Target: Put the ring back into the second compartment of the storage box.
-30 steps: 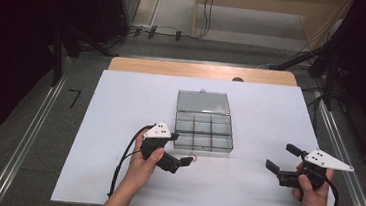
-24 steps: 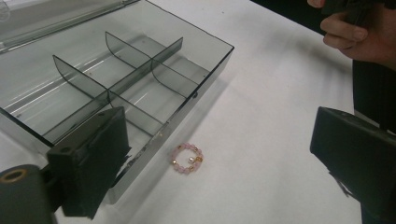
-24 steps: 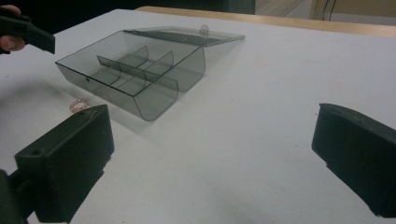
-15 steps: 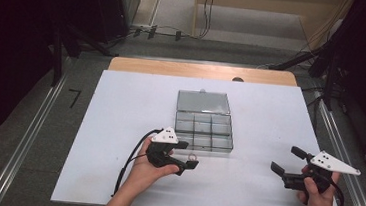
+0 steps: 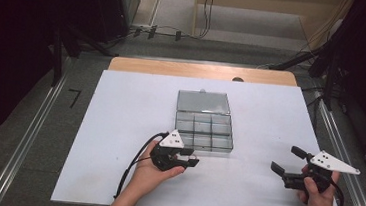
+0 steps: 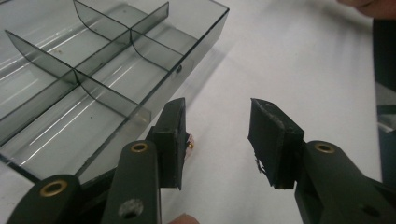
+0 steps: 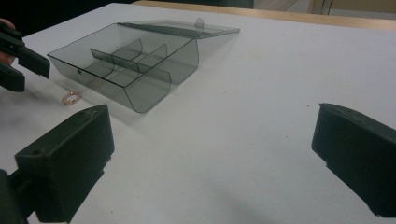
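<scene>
The left claw [image 5: 189, 160], just narrowing with nothing yet pinched, reaches for the small ring [image 7: 71, 98] beside the open box [image 5: 203, 130]; the right claw [image 5: 286, 162] waits wide

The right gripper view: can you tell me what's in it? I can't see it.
A clear grey plastic organizer box sits on a white table, lid open, its compartments looking empty. A small ring lies on the table beside it. The right tool is open up close; the left tool is near the ring.

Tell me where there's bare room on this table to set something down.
The table is bare left of the divided clear box and between the box and the right tongs. It is crowded at the box's near edge, where the left tongs close around a small ring.
</scene>
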`<state>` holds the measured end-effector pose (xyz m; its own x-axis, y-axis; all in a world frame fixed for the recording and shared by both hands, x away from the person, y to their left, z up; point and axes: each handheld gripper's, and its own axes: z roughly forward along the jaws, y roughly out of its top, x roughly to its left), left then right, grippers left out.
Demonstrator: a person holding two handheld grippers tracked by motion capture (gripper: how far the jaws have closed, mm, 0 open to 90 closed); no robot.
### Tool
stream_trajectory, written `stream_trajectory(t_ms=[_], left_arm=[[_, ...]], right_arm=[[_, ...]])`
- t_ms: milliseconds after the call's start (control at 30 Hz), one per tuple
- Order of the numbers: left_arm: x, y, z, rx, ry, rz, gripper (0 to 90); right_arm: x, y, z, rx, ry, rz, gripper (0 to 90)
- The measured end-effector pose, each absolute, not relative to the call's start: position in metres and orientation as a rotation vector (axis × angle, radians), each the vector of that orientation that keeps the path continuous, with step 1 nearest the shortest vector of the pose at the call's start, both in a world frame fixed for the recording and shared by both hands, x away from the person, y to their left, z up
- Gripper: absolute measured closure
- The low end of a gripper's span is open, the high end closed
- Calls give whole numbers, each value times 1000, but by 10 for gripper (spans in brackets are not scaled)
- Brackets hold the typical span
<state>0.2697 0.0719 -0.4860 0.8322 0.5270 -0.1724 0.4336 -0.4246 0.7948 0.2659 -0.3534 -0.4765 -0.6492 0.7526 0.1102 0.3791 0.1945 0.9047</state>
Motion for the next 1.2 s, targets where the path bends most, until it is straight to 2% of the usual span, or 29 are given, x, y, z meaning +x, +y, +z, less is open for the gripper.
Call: stream_trajectory(t_ms=[700, 900, 1200], left_arm=[[272, 47, -509, 2188, 739, 281, 668], [271, 46, -510, 2187, 757, 305, 719], [272, 47, -510, 2181, 776, 287, 865]], right_arm=[[266, -351, -477, 1058, 2129, 1440, 0], [266, -351, -478, 1059, 2129, 1446, 0], [264, -350, -476, 1063, 2122, 1460, 0]])
